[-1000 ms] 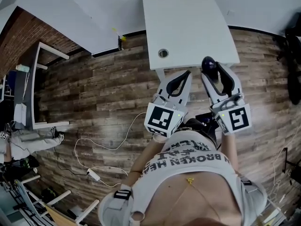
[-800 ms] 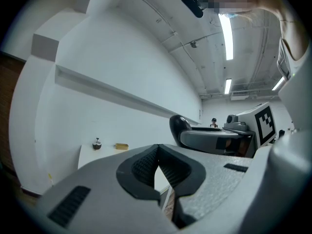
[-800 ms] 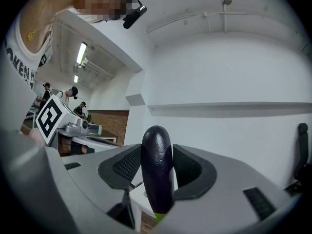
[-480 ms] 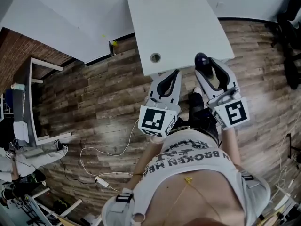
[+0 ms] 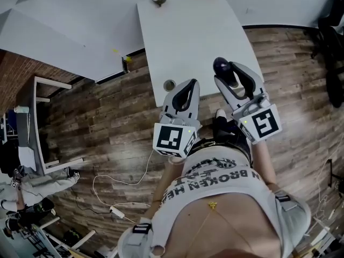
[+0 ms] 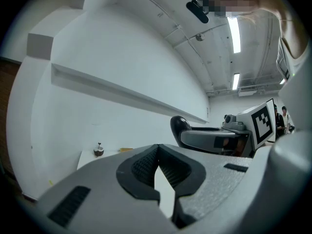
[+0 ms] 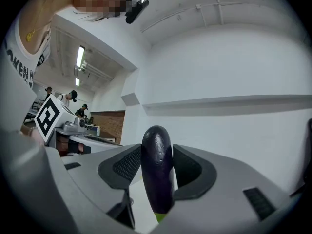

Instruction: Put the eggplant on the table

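Partly done: right gripper (image 5: 232,82) clamped on the eggplant (image 5: 221,66), carried over the table's (image 5: 188,31) near edge, release not yet made; left gripper (image 5: 186,87) closed, empty.

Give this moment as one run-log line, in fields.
right gripper: shut on dark purple eggplant | left gripper: shut, empty | eggplant: over white table, near edge, not set down
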Demonstrator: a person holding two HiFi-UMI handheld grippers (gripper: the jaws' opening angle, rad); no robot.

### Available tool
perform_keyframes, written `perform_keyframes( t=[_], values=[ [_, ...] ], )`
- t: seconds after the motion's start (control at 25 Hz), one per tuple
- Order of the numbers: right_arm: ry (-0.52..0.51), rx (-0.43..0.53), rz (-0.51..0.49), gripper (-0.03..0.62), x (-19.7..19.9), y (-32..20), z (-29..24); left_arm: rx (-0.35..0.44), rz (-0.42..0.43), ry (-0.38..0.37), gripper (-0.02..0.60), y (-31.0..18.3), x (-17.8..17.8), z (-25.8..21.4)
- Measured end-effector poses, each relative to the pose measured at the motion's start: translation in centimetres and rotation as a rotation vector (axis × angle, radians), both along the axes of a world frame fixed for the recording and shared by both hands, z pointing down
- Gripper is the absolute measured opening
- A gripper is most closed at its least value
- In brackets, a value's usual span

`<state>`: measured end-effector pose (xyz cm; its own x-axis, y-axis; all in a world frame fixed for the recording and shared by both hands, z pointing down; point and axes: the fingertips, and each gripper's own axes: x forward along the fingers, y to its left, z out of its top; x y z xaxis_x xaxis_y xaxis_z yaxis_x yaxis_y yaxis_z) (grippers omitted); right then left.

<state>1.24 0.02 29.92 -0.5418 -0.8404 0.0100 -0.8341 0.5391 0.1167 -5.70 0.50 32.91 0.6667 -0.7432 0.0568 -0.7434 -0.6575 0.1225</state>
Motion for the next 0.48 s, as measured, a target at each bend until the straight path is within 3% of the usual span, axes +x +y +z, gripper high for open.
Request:
perform_keyframes(
  t=[0.48],
  values=[
    [-0.008,-0.019,-0.102,0.202,3.8,-6.0,0.3,-0.018,-0.088,-0.006,0.006,-5.7,4.2,0.1]
  ],
)
